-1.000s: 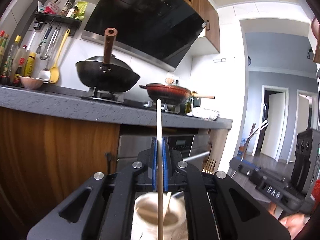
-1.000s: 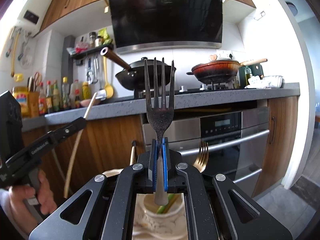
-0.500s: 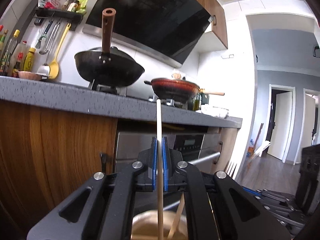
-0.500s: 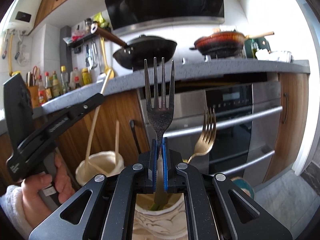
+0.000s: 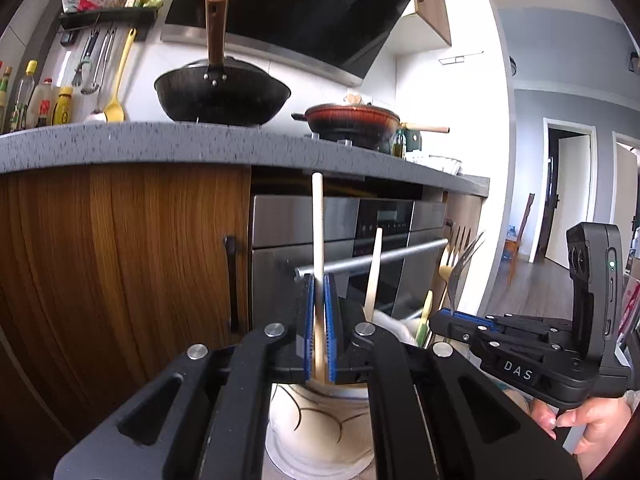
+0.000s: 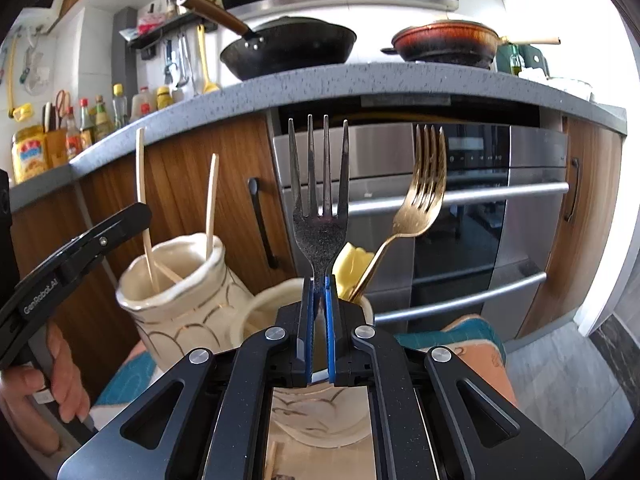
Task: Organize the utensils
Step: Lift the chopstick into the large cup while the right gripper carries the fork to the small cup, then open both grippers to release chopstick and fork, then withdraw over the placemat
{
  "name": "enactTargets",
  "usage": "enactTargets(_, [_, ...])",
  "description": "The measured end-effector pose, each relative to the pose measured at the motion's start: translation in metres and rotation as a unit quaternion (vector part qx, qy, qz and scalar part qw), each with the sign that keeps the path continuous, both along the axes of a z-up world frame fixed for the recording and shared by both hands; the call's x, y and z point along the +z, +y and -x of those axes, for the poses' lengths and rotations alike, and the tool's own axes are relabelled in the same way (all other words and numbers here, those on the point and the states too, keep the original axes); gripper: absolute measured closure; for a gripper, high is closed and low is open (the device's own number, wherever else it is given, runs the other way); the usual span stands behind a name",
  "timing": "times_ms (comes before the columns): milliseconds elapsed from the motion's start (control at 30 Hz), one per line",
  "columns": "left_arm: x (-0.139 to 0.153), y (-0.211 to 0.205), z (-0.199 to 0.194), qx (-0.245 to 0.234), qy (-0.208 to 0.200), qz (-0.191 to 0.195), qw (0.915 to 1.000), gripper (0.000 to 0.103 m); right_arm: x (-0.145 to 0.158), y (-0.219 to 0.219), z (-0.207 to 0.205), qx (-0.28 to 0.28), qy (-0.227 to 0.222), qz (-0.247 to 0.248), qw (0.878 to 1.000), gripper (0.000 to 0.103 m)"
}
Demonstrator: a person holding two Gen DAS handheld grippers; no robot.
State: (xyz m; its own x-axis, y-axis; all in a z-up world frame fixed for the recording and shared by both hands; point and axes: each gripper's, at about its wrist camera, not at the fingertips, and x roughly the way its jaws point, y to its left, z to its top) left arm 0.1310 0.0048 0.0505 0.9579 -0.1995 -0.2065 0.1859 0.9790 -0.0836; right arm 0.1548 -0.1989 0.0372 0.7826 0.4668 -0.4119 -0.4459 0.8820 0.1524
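Left gripper (image 5: pixel 318 328) clenches a chopstick (image 5: pixel 317 232) over the left jar (image 6: pixel 176 284); right gripper (image 6: pixel 318 332) clenches a fork (image 6: pixel 319 200) over the centre jar (image 6: pixel 260 308); neither dropped yet

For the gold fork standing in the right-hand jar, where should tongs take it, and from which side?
Grip the gold fork on its thin neck just below the tines, coming from above right. It leans right, tines up, out of the jar; its lower handle is hidden inside beside a yellow utensil.
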Motion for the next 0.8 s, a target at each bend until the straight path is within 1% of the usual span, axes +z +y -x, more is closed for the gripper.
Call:
enactTargets(133, [-0.006, 0.001, -0.003, -0.001, 0.012, -0.001, 0.9999, 0.098, -0.005, 0.003, -0.005, 0.000, 0.010, 0.008, 1.000, 0.097])
enactTargets(333, [-0.010, 0.003, -0.007, 0.000, 0.018, -0.005, 0.9998, 0.096, -0.008, 0.002, -0.007, -0.004, 0.011, 0.007, 1.000, 0.097])
enactTargets(367, [-0.010, 0.003, -0.007, 0.000, 0.019, -0.006, 0.9998, 0.093, -0.008, 0.002, -0.007, -0.006, 0.009, 0.007, 1.000, 0.097])
enactTargets(400, [-0.010, 0.003, -0.007, 0.001, 0.020, -0.006, 0.9998, 0.083, -0.008, 0.002, -0.007, -0.007, 0.009, 0.007, 1.000, 0.096])
enactTargets(433, [-0.010, 0.003, -0.006, 0.004, 0.019, -0.006, 0.9998, 0.078, -0.008, 0.001, -0.007, -0.007, 0.008, 0.006, 1.000, 0.095])
enactTargets(467, [-0.010, 0.004, -0.006, 0.005, 0.019, -0.004, 0.9998, 0.066, -0.007, 0.000, -0.007, -0.006, 0.006, 0.003, 1.000, 0.090])
enactTargets(500, [-0.010, 0.005, -0.005, 0.006, 0.018, -0.003, 0.9998, 0.061, -0.006, 0.000, -0.006, -0.005, 0.004, 0.001, 1.000, 0.087])
enactTargets(567, [-0.008, 0.006, -0.002, 0.008, 0.013, -0.002, 0.9999, 0.058, -0.003, -0.001, -0.003, -0.003, -0.006, -0.004, 1.000, 0.066])
enactTargets(600, [-0.008, 0.006, -0.001, 0.009, 0.012, -0.002, 0.9999, 0.056, 0.000, -0.002, 0.001, -0.007, -0.017, -0.007, 1.000, 0.062])
enactTargets(667, [-0.006, 0.007, 0.002, 0.013, 0.004, -0.003, 0.9999, 0.047, 0.004, -0.004, 0.003, -0.010, -0.027, -0.012, 1.000, 0.058])
enactTargets(700, [-0.005, 0.007, 0.003, 0.014, 0.002, -0.004, 0.9999, 0.046, 0.006, -0.006, 0.005, -0.012, -0.030, -0.016, 0.999, 0.055])
enactTargets(733, [-0.004, 0.008, 0.005, 0.016, 0.000, -0.007, 0.9998, 0.045, 0.007, -0.008, 0.006, -0.016, -0.033, -0.020, 0.999, 0.048])
enactTargets(767, [-0.003, 0.008, 0.005, 0.019, -0.001, -0.008, 0.9998, 0.041, 0.009, -0.011, 0.007, -0.020, -0.038, -0.025, 0.999, 0.042])
enactTargets(800, [-0.002, 0.009, 0.006, 0.022, -0.001, -0.010, 0.9997, 0.034, 0.010, -0.013, 0.008, -0.023, -0.040, -0.029, 0.999, 0.040])
